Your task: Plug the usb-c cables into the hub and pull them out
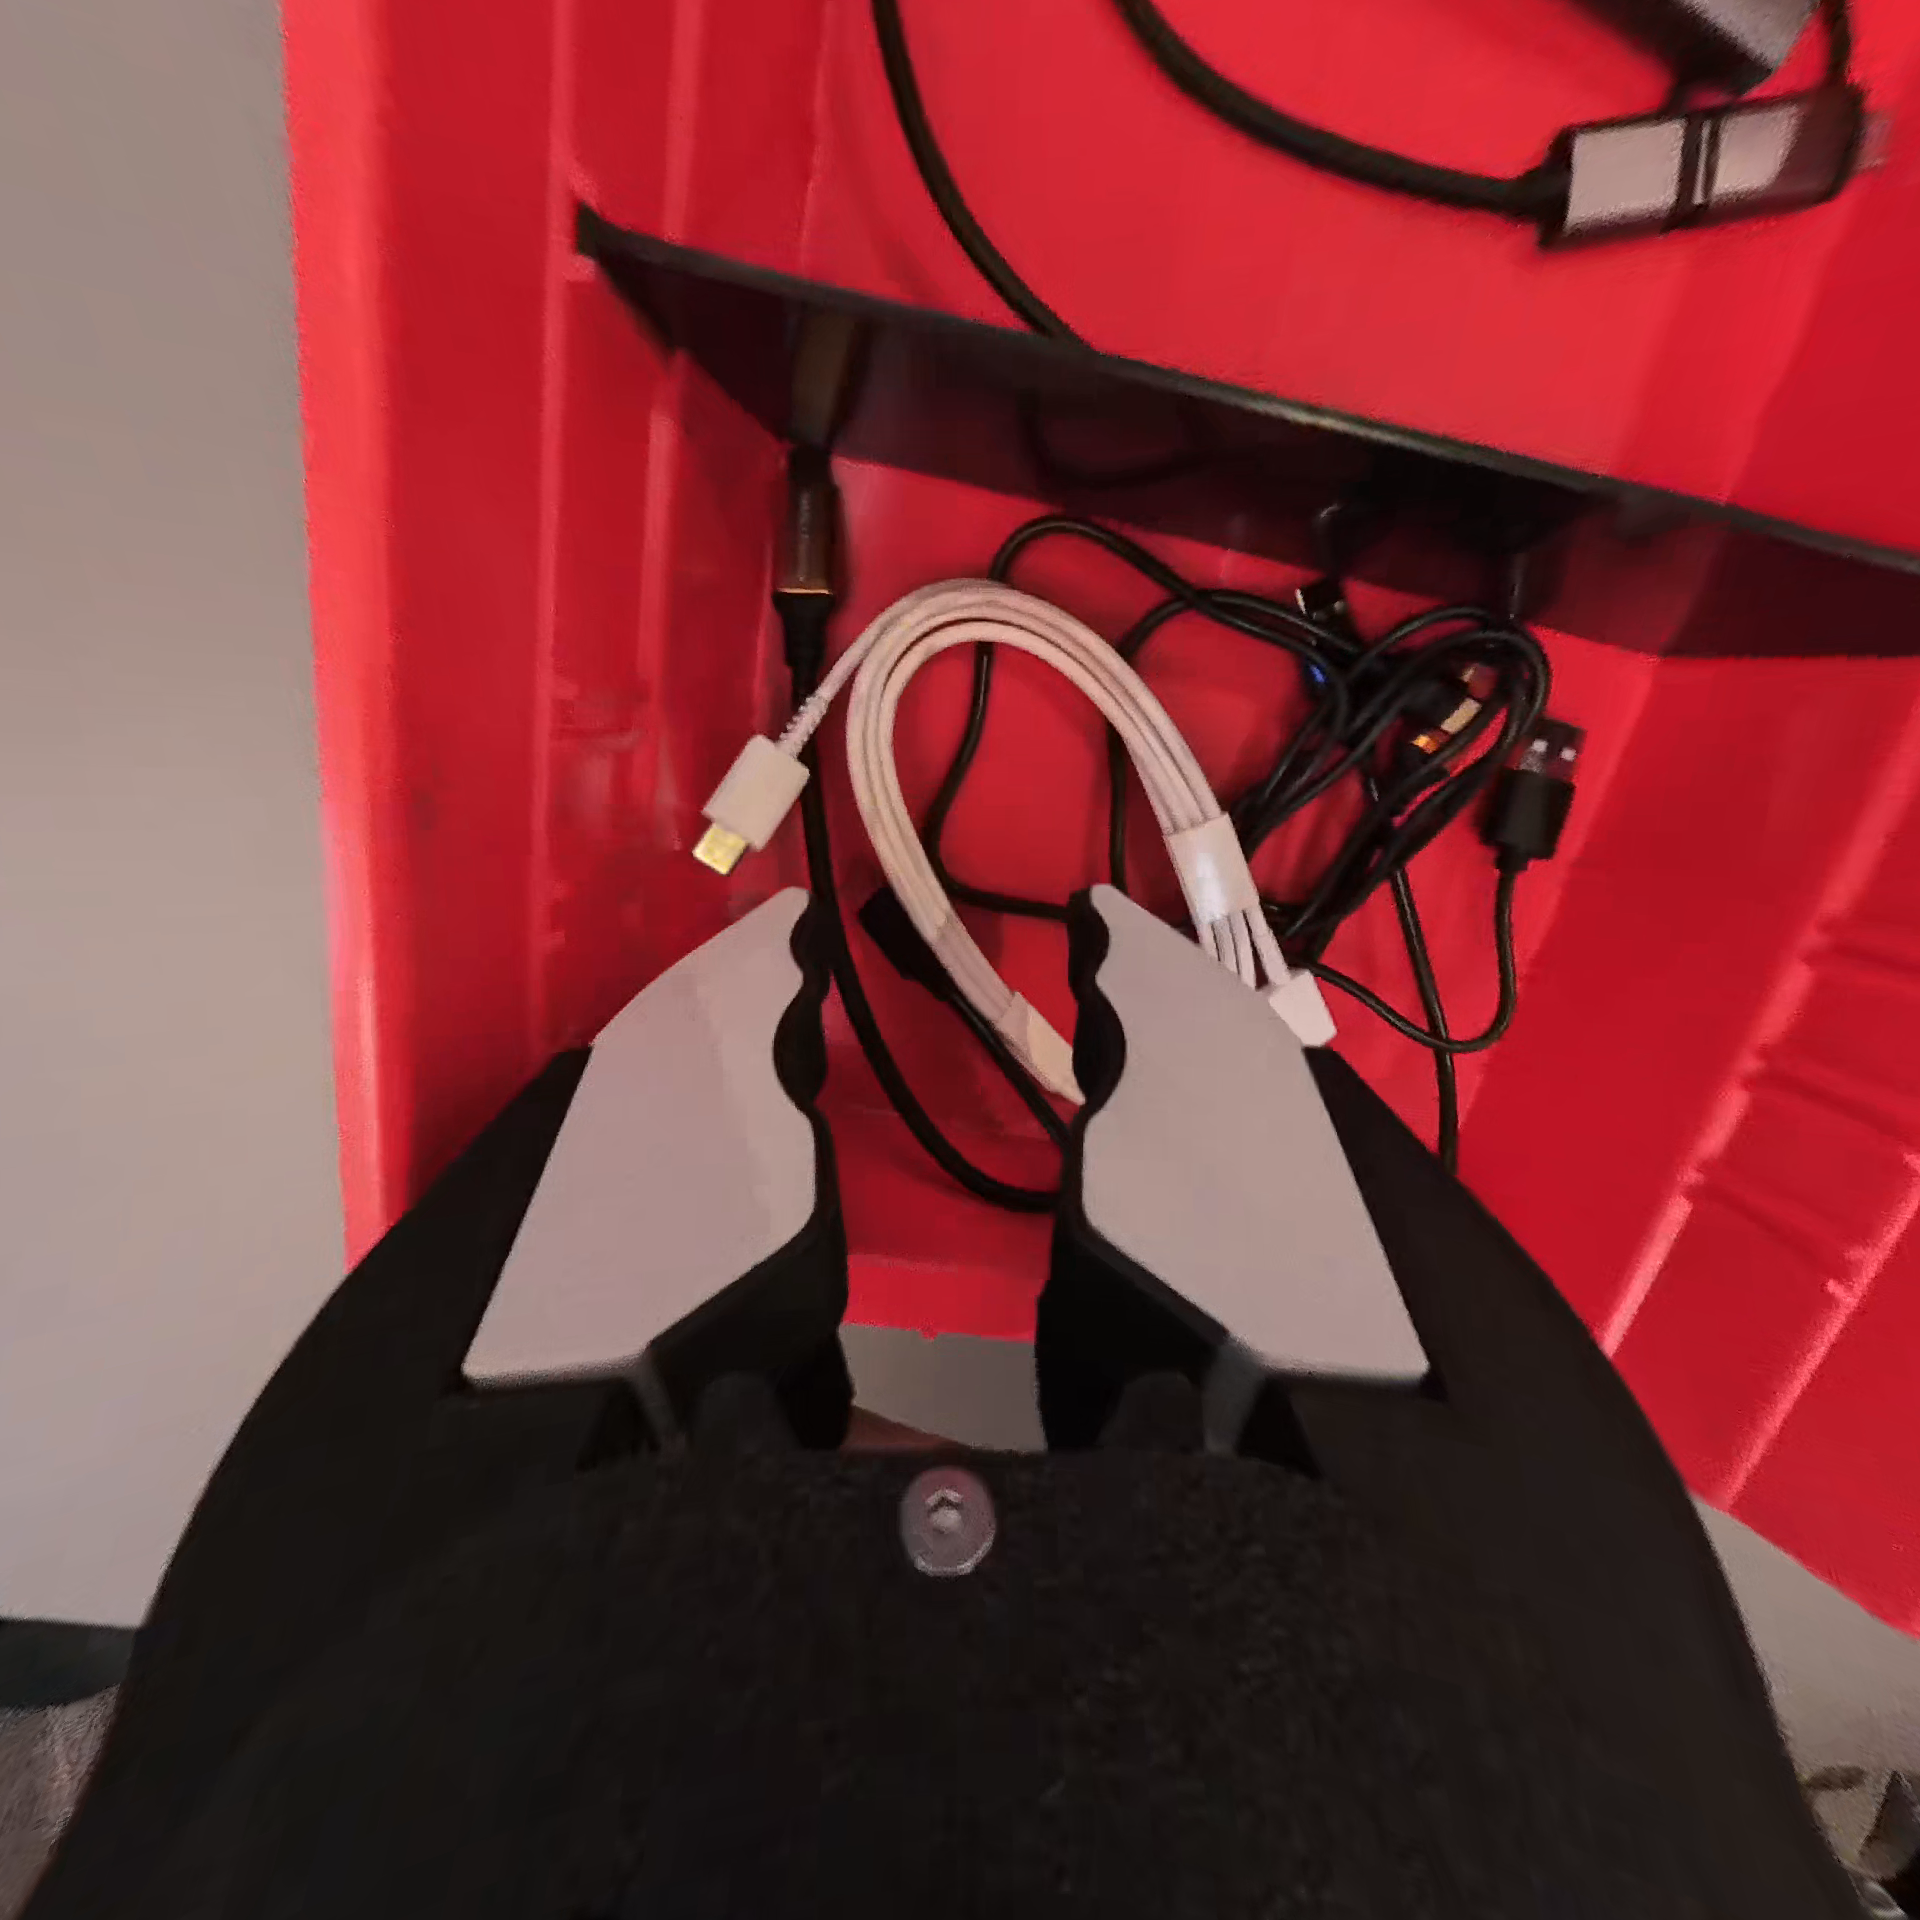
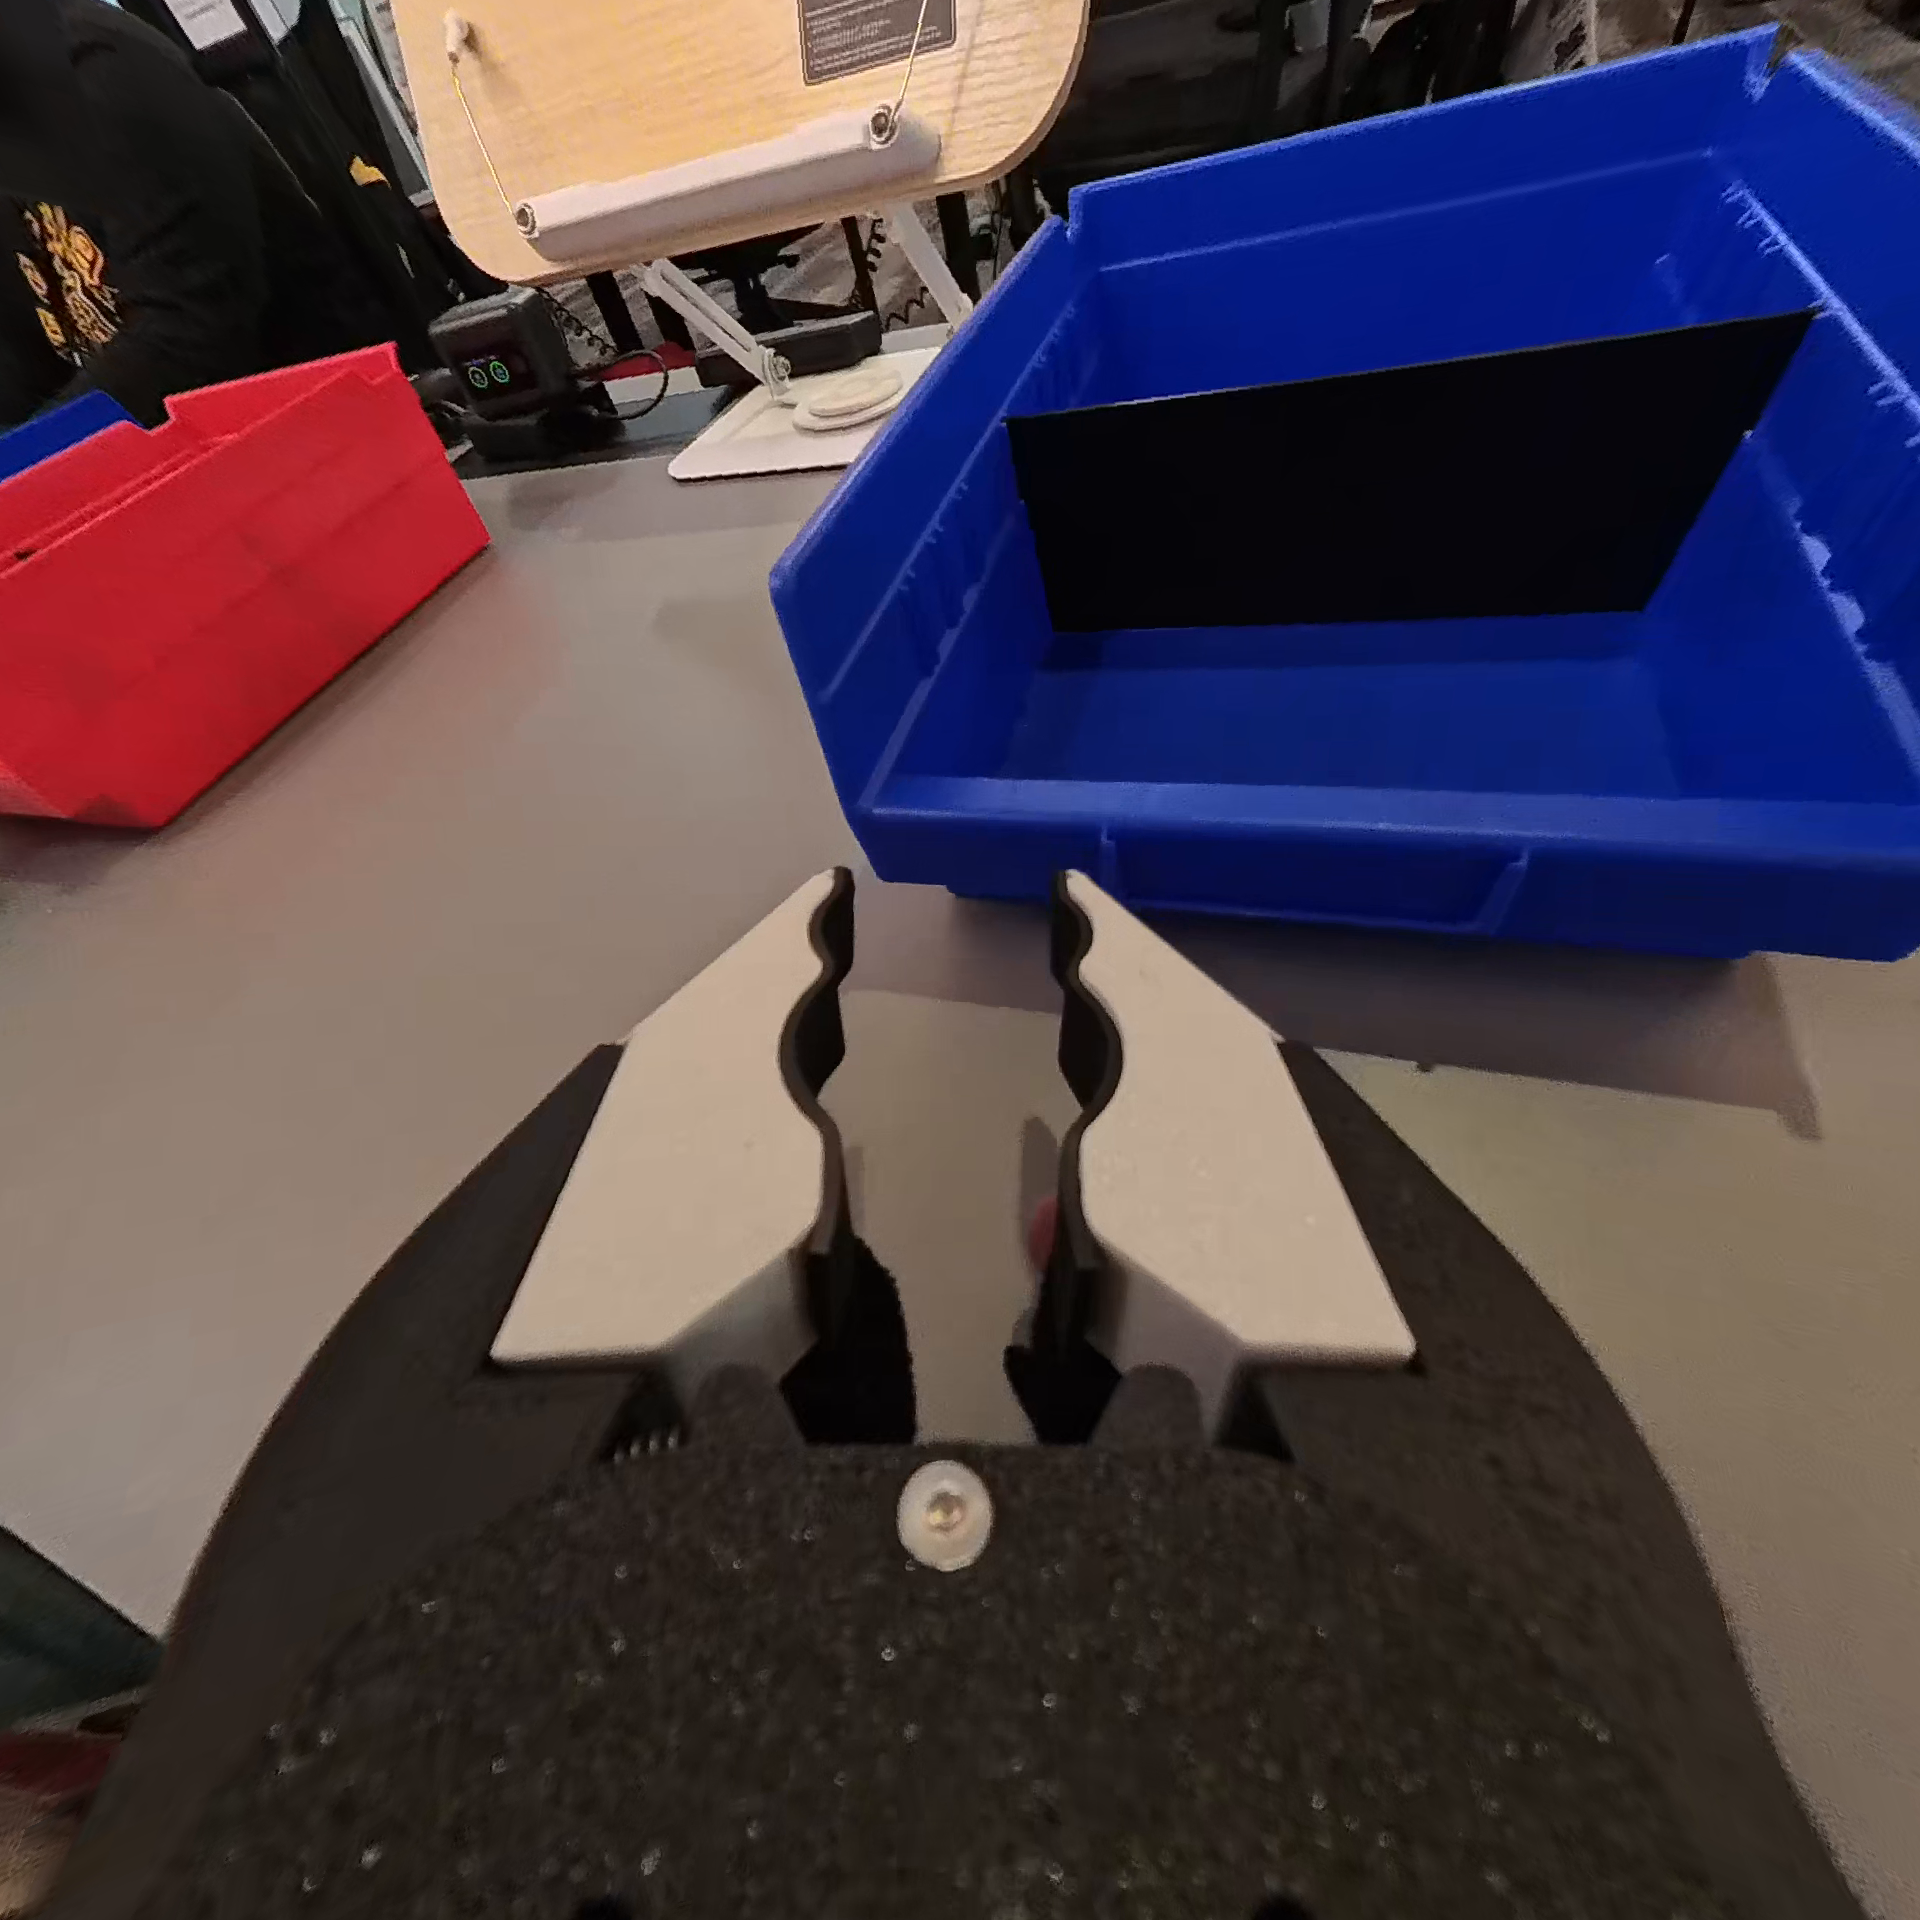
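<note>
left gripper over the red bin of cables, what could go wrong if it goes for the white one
The white cable lies looped over a tangle of black cables, so the open left gripper could pinch a black strand too and drag the bundle up. Its gold-tipped plug lies off to one side, so closing here would likely grab cord, not plug.

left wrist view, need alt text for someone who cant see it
The open left claw hovers over a red bin holding a coiled white cable beside tangled black cables. A black divider crosses the bin, and a grey hub lies in the compartment beyond it.
</note>
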A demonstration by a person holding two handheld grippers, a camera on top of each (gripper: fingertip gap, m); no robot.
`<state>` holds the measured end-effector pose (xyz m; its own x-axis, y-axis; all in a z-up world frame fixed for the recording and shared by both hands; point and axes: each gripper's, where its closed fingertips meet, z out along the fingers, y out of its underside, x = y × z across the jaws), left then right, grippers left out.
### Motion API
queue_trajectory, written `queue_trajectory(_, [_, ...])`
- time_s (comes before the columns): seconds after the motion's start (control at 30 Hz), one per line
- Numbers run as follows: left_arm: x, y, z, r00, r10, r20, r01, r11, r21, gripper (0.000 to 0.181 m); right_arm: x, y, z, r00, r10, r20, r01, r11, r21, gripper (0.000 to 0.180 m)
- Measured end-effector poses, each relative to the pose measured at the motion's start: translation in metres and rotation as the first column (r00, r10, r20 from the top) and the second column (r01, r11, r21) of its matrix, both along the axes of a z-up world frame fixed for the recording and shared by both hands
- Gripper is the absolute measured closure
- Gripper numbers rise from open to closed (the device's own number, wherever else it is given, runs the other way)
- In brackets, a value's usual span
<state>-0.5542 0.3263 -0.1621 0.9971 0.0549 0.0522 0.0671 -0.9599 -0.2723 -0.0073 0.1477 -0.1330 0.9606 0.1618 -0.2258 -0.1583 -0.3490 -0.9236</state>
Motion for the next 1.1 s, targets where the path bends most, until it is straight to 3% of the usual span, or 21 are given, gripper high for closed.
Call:
queue_trajectory(0.23, [0.000, 0.001, -0.031, 0.996, 0.014, -0.087, -0.024, 0.993, -0.117, 0.157, 0.004, -0.002, -0.004, 0.997, 0.013, -0.074, -0.014, 1.000, -0.022, 0.142])
queue_trajectory(0.4, [0.000, 0.007, -0.025, 0.995, 0.050, -0.085, -0.056, 0.996, -0.064, 0.172, 0.009, -0.003, -0.006, 0.993, 0.007, -0.117, -0.012, 0.999, -0.035, 0.142])
queue_trajectory(0.6, [0.011, 0.017, 0.030, 1.000, 0.002, -0.017, 0.001, 0.985, 0.174, 0.178, 0.011, -0.006, -0.006, 0.994, -0.003, -0.111, 0.000, 0.999, -0.033, 0.143])
queue_trajectory(0.73, [0.018, 0.020, 0.072, 0.985, -0.115, -0.125, 0.149, 0.936, 0.318, 0.178, 0.008, -0.008, -0.004, 0.995, -0.001, -0.102, -0.002, 1.000, -0.027, 0.144])
queue_trajectory(0.83, [0.069, 0.006, 0.114, 0.913, -0.402, -0.065, 0.376, 0.770, 0.516, 0.178, 0.005, -0.007, -0.003, 0.995, 0.002, -0.100, -0.005, 1.000, -0.023, 0.146])
queue_trajectory(1.0, [0.113, -0.029, 0.165, 0.771, -0.584, -0.255, 0.612, 0.566, 0.553, 0.178, 0.002, -0.005, -0.002, 0.998, 0.000, -0.068, -0.001, 1.000, -0.017, 0.148])
queue_trajectory(1.1, [0.173, -0.065, 0.183, 0.605, -0.752, -0.261, 0.714, 0.368, 0.595, 0.178, 0.000, -0.005, 0.000, 0.999, 0.002, -0.054, -0.003, 1.000, -0.010, 0.148])
